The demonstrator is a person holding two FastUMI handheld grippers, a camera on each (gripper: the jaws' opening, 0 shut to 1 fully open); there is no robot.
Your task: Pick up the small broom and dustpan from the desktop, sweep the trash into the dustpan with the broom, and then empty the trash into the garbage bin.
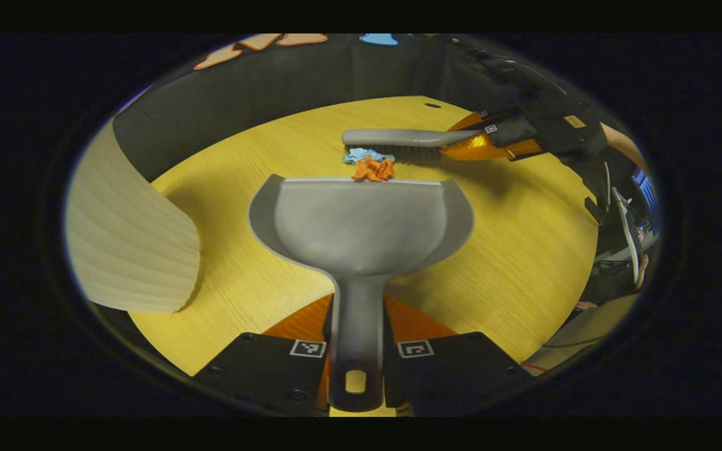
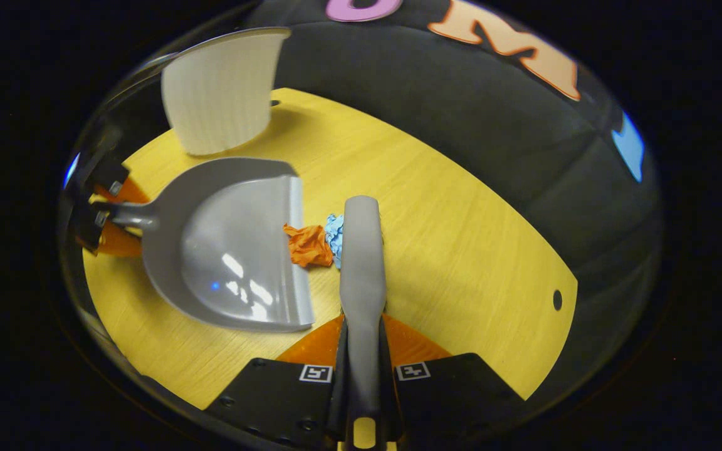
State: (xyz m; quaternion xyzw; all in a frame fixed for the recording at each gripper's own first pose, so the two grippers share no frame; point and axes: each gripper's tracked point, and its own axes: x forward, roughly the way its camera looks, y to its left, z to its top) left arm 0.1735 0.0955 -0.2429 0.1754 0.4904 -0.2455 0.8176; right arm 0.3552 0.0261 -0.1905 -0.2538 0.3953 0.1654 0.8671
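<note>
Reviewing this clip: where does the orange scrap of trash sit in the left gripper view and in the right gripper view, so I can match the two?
Left gripper view: the orange scrap lies upper centre, just beyond the dustpan front lip, before the broom.
Right gripper view: the orange scrap lies centre-left, between the dustpan lip and the broom.
Shared landmark: the blue scrap touching it on the broom side.

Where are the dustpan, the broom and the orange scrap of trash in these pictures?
dustpan (image 1: 361, 225), left gripper view, middle of its grey scoop.
broom (image 2: 361, 250), right gripper view, top of its grey back.
orange scrap (image 2: 308, 245), right gripper view, centre of the crumpled piece at the dustpan's lip.
</note>
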